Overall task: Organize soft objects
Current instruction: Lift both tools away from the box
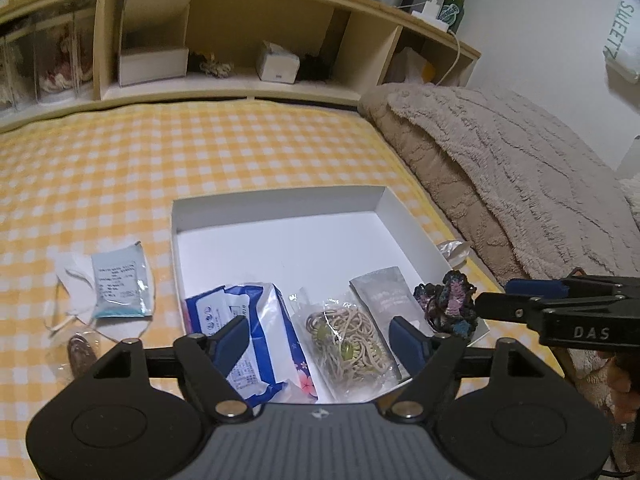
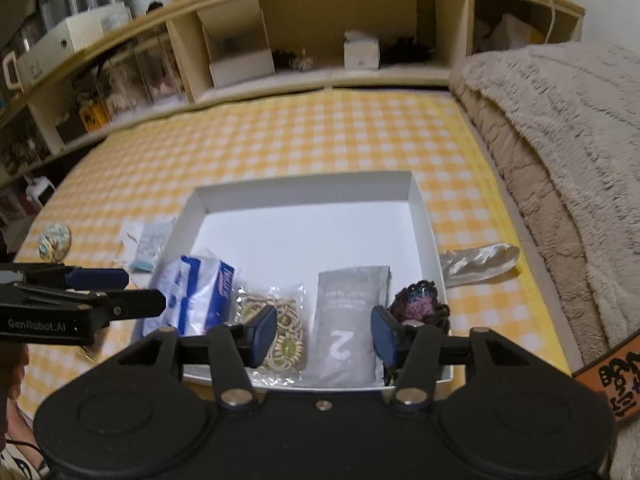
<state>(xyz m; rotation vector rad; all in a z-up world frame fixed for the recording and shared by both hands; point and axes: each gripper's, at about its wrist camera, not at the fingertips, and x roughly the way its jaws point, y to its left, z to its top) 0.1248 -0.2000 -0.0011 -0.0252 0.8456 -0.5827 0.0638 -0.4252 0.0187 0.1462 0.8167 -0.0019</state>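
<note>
Yellow-and-white checked bedding point(image 1: 240, 152) covers the bed, with a wooden shelf unit point(image 1: 240, 12) along the far side and a beige fleece blanket point(image 1: 520, 168) heaped at the right. On the bedding sits a shallow white cardboard box point(image 1: 276, 208), its far half bare. Along its near edge lie four things in a row: at the left a blue-and-white wet-wipe pack point(image 1: 256, 320), then a clear bag of beige hair ties point(image 1: 348, 340), then a grey foil sachet point(image 1: 384, 296), and in the near right corner a dark crocheted hair accessory point(image 1: 448, 304) in purple and teal.

Left of the box, on the bedding, a small pale-blue packet point(image 1: 120, 284) rests on a white face mask point(image 1: 72, 280), and a clear-wrapped brown item point(image 1: 80, 352) lies nearer. Just beyond the box's right wall is a crumpled white plastic wrapper point(image 2: 480, 262).

Both tools hang above the near edge of the box. The left gripper point(image 1: 320, 340) has its blue pads spread apart with nothing between them. The right gripper point(image 2: 324, 336) is likewise released, grasping nothing, above the hair ties and the sachet.
</note>
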